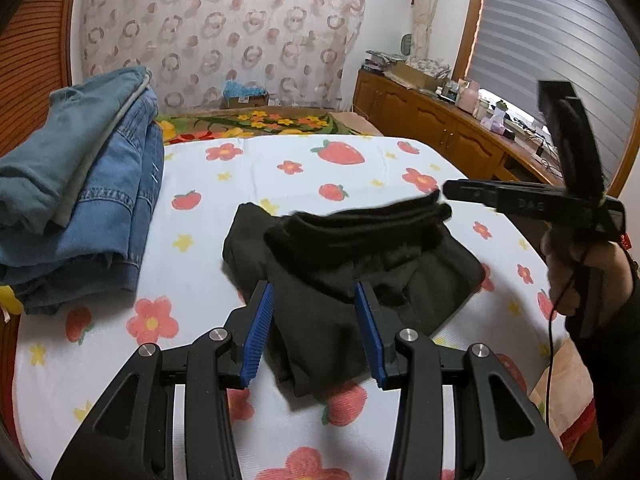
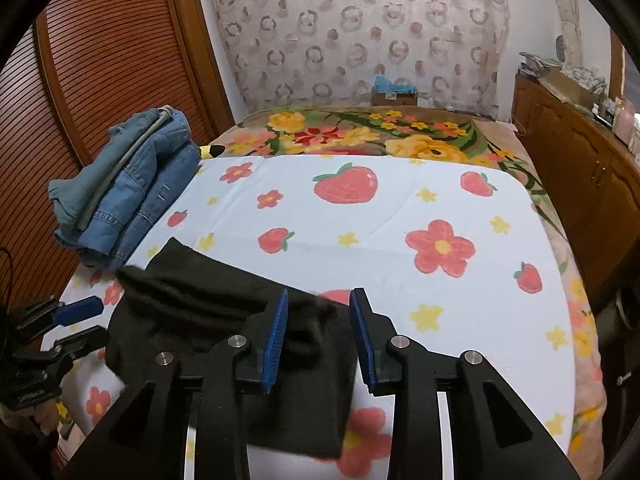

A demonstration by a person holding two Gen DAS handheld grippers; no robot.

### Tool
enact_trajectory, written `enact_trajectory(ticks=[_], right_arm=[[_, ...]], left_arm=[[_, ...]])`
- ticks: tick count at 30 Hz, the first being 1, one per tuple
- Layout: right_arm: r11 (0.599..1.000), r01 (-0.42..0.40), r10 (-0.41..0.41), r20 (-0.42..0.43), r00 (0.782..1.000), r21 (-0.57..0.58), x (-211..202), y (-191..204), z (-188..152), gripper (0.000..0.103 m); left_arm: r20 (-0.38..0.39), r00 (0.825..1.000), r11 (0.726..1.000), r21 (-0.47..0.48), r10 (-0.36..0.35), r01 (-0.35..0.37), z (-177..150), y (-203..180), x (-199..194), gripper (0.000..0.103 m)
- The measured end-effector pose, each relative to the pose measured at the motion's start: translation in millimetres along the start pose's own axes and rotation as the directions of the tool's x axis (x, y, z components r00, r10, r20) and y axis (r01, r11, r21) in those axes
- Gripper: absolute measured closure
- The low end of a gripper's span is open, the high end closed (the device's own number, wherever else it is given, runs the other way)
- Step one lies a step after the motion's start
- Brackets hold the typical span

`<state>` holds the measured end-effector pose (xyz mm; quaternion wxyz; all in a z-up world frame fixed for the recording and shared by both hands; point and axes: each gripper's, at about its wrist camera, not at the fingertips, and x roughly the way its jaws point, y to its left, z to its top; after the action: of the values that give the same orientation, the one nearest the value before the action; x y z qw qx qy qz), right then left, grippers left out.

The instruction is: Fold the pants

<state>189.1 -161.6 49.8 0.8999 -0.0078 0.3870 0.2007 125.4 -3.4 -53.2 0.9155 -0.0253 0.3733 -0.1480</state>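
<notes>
With both the left gripper (image 1: 314,332) and right gripper (image 2: 318,340) spread and pinching nothing, the black pants (image 1: 344,264) at lower centre may slump unfolded.

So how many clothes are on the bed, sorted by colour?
Black: 1, the folded pants
Blue: 2 that I can tell apart, a denim piece with a lighter teal piece stacked on top
Total: 3

Matt black cloth pants (image 1: 344,264) — ribbed blue tool pads (image 1: 260,332)
</notes>
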Motion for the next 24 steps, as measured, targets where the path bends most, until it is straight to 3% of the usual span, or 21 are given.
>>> enact_trajectory(ticks=[11, 21, 24], right_arm=[[0.992, -0.007, -0.002, -0.072, 0.997, -0.123, -4.1, 7.4, -45.8, 0.07], [0.992, -0.014, 0.001, -0.106, 0.994, -0.122, 14.6, 4.9, -52.0, 0.07], [0.992, -0.008, -0.006, -0.114, 0.993, -0.122, 13.3, 5.7, -51.6, 0.065]], left_arm=[[-0.053, 0.998, 0.999, 0.017, 0.044, -0.043, -16.0, 1.3, 16.9, 0.06], [-0.089, 0.995, 0.999, 0.009, 0.046, -0.045, -24.7, 7.5, 29.2, 0.057], [-0.088, 0.995, 0.999, -0.002, 0.04, -0.04, -25.3, 9.7, 31.6, 0.053]])
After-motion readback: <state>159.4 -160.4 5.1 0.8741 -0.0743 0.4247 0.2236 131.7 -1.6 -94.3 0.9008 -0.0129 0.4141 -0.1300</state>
